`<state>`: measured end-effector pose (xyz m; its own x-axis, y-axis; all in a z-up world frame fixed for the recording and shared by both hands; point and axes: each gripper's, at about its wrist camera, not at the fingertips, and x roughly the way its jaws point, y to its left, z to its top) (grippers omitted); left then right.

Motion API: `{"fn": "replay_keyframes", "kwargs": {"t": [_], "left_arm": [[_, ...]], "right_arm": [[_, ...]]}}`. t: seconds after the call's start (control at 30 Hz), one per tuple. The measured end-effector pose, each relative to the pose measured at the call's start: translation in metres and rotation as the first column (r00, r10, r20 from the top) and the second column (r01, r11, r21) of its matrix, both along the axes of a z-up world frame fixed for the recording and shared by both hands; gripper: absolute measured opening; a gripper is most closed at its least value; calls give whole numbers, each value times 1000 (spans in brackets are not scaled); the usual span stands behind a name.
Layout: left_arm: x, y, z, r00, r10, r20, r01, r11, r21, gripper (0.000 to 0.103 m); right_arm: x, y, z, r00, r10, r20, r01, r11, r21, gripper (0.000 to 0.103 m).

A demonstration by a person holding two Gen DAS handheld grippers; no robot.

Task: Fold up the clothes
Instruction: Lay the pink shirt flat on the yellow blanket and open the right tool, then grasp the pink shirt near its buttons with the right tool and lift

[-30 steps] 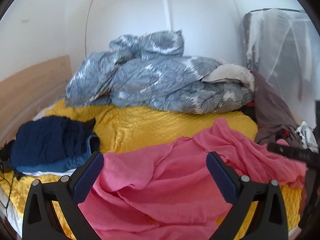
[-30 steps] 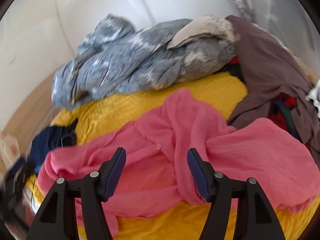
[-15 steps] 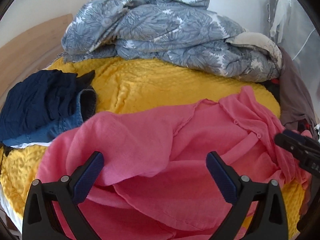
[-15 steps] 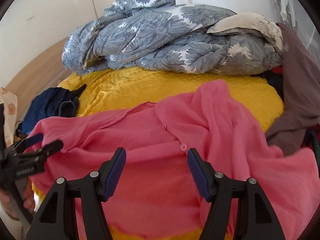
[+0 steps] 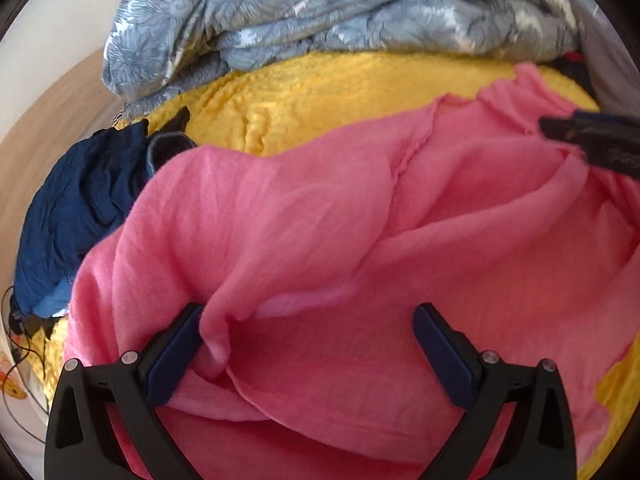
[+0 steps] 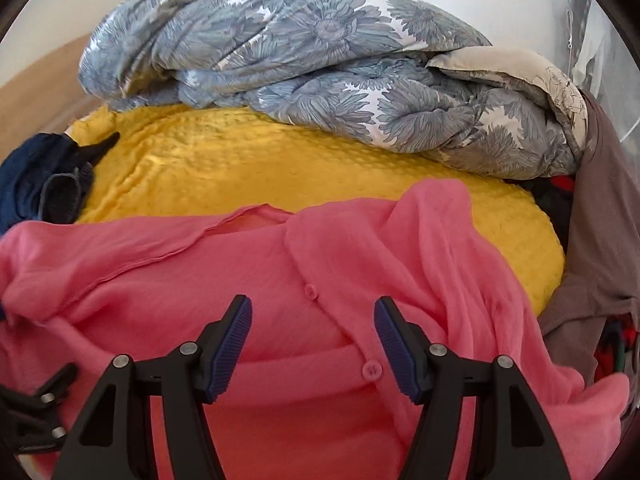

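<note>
A crumpled pink button shirt (image 5: 320,216) (image 6: 240,280) lies spread on the yellow bedspread (image 5: 340,92) (image 6: 240,172). My left gripper (image 5: 308,316) hangs open just over its left part, and a raised fold of the cloth touches the left pad. My right gripper (image 6: 312,312) is open above the button placket, with two buttons showing between and below its fingers. Each gripper shows at the edge of the other's view: the right gripper (image 5: 592,140) at the right of the left wrist view, the left gripper (image 6: 32,412) at the lower left of the right wrist view.
A grey flowered duvet (image 5: 320,12) (image 6: 320,64) is heaped at the back of the bed. Dark blue clothes (image 5: 80,208) (image 6: 36,176) lie at the left. A brown garment (image 6: 604,240) and other clothes sit at the right. A wooden headboard (image 5: 44,120) runs along the left.
Both grippers have dropped closer to the pink shirt and tilted down. The shirt fills more of each view. The jaws of both have kept the same width.
</note>
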<state>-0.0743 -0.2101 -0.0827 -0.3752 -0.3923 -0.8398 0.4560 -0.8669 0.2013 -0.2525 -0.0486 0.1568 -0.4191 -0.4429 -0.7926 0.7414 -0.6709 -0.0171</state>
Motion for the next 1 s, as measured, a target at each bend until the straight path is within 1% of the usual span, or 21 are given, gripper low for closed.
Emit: {"fn": "replay_keyframes", "kwargs": {"t": [0.07,0.13,0.23,0.3,0.43,0.5,0.53,0.57,0.63,0.7,0.77,0.9,1.0], "left_arm": [[7,-6,11,998,21,-60,-18,998,60,103],[14,-13,23,992,50,-117,-37,993,110,103],[19,-19,33,982,89,-167,-66,988,138,103],[19,-21,34,980,99,-174,-74,987,144,103],[15,-23,31,982,93,-163,-70,987,145,103],[12,-24,31,982,93,-164,-70,987,144,103],[13,-24,31,981,94,-169,-70,987,145,103],[13,-26,33,979,99,-176,-74,987,145,103],[14,-30,36,976,108,-190,-81,986,146,103],[16,-35,40,969,129,-211,-99,984,145,103],[18,-42,44,962,152,-227,-117,980,163,103],[20,-52,49,947,192,-257,-138,967,215,103],[20,-55,51,937,216,-273,-149,958,245,103]], "right_arm": [[-7,-6,-1,997,11,71,-7,998,-56,66],[-13,-12,-2,994,12,109,-2,996,-89,66],[-15,-26,-8,998,-5,58,7,1000,-31,66],[-16,-31,-16,1000,-13,19,12,999,32,66],[-23,-31,-32,999,-32,22,30,996,79,65],[-25,-30,-39,999,-32,25,29,995,99,59],[-26,-30,-41,999,-30,34,26,994,102,50],[-28,-29,-42,998,-35,43,30,994,103,39],[-32,-27,-45,997,-50,56,44,994,104,27],[-36,-25,-46,996,-64,61,58,994,97,23],[-38,-22,-45,995,-76,71,70,994,84,12],[-38,-13,-23,995,-72,68,72,997,-1,11],[-39,1,0,994,-71,80,79,992,-99,10]]}}
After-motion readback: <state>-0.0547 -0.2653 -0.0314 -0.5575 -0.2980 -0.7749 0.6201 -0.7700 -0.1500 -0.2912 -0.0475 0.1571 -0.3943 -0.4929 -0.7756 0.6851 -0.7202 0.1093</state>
